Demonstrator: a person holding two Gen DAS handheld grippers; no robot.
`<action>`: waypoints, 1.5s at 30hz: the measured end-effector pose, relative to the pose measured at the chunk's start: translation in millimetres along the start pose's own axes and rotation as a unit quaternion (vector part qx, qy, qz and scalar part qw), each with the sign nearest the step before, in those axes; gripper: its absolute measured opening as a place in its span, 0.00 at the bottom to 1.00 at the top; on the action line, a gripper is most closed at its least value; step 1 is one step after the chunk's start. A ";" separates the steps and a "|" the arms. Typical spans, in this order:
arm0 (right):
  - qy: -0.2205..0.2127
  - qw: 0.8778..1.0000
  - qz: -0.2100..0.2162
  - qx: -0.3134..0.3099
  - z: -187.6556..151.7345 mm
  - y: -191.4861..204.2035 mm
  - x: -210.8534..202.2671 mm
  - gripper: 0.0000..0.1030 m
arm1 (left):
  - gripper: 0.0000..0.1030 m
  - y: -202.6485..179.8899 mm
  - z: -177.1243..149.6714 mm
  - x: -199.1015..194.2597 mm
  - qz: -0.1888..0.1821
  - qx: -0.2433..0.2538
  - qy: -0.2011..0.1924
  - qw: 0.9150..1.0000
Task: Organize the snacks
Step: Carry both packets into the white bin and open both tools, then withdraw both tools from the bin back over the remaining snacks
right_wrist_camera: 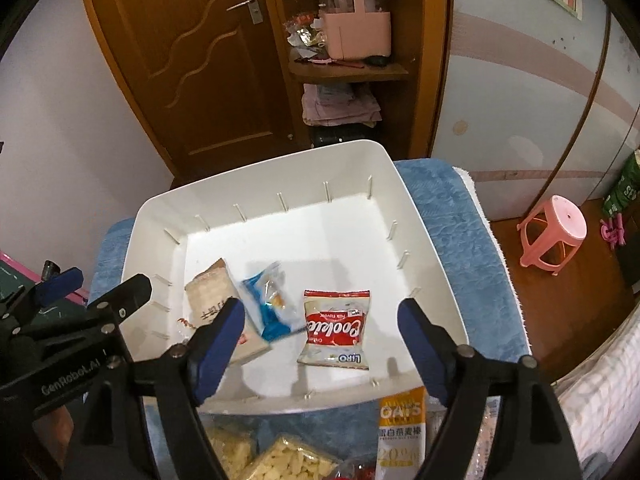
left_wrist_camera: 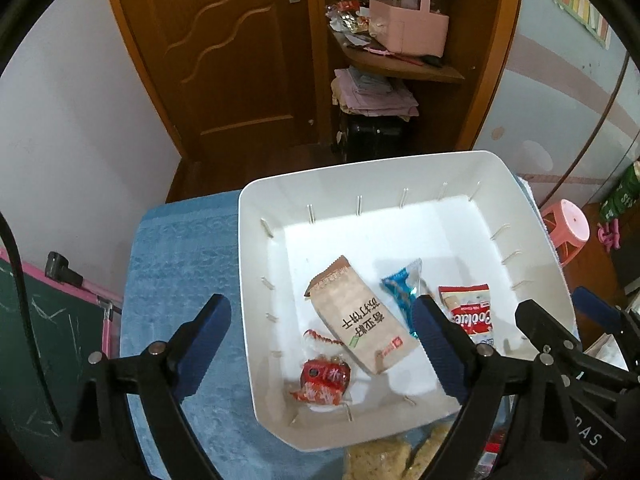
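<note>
A white bin [left_wrist_camera: 256,280] [right_wrist_camera: 432,248] stands on a blue towel. In it lie a tan cracker pack [left_wrist_camera: 360,316] [right_wrist_camera: 212,292], a blue wrapped snack [left_wrist_camera: 400,292] [right_wrist_camera: 268,304], a Cookie pack [left_wrist_camera: 472,312] [right_wrist_camera: 336,328] and a small red snack [left_wrist_camera: 324,380]. My left gripper [left_wrist_camera: 320,320] is open and empty above the bin's near left side. My right gripper [right_wrist_camera: 320,320] is open and empty above the Cookie pack. Loose snacks lie in front of the bin: rice crackers [left_wrist_camera: 376,460] [right_wrist_camera: 288,460] and an oat bar [right_wrist_camera: 400,436].
The blue towel [left_wrist_camera: 180,264] [right_wrist_camera: 460,216] covers the table. A wooden door [left_wrist_camera: 224,52] and shelves with a pink bag [left_wrist_camera: 408,28] stand behind. A pink stool [right_wrist_camera: 556,232] stands on the floor at the right. A green chalkboard [left_wrist_camera: 40,320] is at the left.
</note>
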State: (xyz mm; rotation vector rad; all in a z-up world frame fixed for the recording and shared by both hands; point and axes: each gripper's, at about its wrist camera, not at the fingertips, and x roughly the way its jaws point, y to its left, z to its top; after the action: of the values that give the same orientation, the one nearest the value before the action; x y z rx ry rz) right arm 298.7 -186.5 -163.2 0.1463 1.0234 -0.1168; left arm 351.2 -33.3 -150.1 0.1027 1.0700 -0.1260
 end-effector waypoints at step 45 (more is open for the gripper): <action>-0.087 0.995 0.032 -0.022 -148.3 -74.7 -218.4 0.77 | 0.88 -41.9 -181.5 -233.5 0.004 -0.034 -0.113 0.993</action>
State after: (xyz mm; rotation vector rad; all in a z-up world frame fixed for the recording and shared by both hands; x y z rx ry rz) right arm 49.1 -227.7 -57.1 0.1270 0.8464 -0.0484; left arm 76.6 -36.0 -32.2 0.0296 0.8468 -0.0913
